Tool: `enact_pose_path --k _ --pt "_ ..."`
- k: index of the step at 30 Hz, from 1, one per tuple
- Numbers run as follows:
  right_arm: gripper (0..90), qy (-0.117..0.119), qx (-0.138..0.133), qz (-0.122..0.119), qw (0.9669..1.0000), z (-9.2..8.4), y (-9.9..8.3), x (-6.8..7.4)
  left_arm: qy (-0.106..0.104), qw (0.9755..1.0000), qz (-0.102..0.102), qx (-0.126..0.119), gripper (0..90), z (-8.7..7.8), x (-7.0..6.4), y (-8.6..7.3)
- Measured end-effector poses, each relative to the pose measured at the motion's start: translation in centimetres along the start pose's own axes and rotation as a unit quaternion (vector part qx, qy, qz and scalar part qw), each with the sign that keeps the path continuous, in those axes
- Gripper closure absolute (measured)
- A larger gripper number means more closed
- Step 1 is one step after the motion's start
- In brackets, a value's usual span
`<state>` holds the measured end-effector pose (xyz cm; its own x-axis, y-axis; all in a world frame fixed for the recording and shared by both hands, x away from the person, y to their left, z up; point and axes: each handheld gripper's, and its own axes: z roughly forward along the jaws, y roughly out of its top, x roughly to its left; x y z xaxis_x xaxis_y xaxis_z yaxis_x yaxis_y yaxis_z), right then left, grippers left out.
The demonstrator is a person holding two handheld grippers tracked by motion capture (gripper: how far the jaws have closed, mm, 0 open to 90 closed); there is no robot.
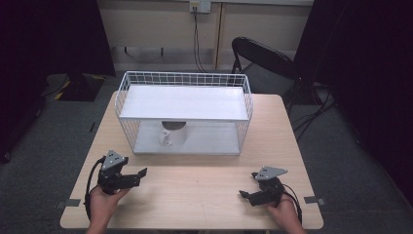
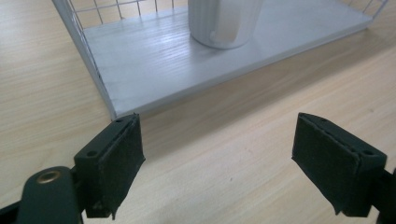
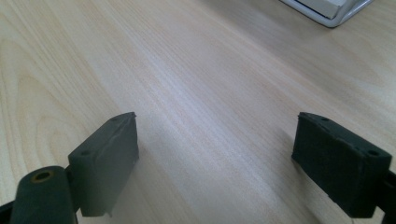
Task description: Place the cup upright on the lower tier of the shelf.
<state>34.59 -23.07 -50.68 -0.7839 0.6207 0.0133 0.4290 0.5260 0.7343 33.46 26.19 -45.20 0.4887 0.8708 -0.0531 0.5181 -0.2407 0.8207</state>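
Note:
A white wire rack (image 1: 127,105) with two white shelves stands at the middle back of the wooden table (image 1: 204,190). A white mug (image 1: 173,134) sits on its lower shelf, handle toward me. My left gripper (image 1: 139,177) rests near the table's front left, open and holding nothing. In the left gripper view its jaws (image 2: 219,128) stand wide apart over bare wood, facing the lower shelf (image 2: 154,60) and the mug (image 2: 224,23). My right gripper (image 1: 248,185) sits at the front right, also open with nothing held. In the right gripper view (image 3: 217,123) there is bare tabletop between the pads, with the rack's corner (image 3: 327,11) beyond.
A black folding chair (image 1: 263,58) stands behind the table at the right. Cables (image 1: 197,44) hang down the back wall, and dark curtains flank the room. Bare wood stretches between the rack and the table's front edge.

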Motion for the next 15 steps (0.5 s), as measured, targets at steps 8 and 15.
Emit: enact_pose_path --k 8,15 --pt "13.4 0.0 0.0 0.0 1.0 0.0 0.0 0.0 -0.008 0.9999 0.006 0.006 16.7 -0.8 0.7 -0.7" --pt "13.4 0.0 0.0 0.0 1.0 0.0 0.0 0.0 -0.002 1.0 0.005 0.006 16.7 -1.6 1.5 -1.3"
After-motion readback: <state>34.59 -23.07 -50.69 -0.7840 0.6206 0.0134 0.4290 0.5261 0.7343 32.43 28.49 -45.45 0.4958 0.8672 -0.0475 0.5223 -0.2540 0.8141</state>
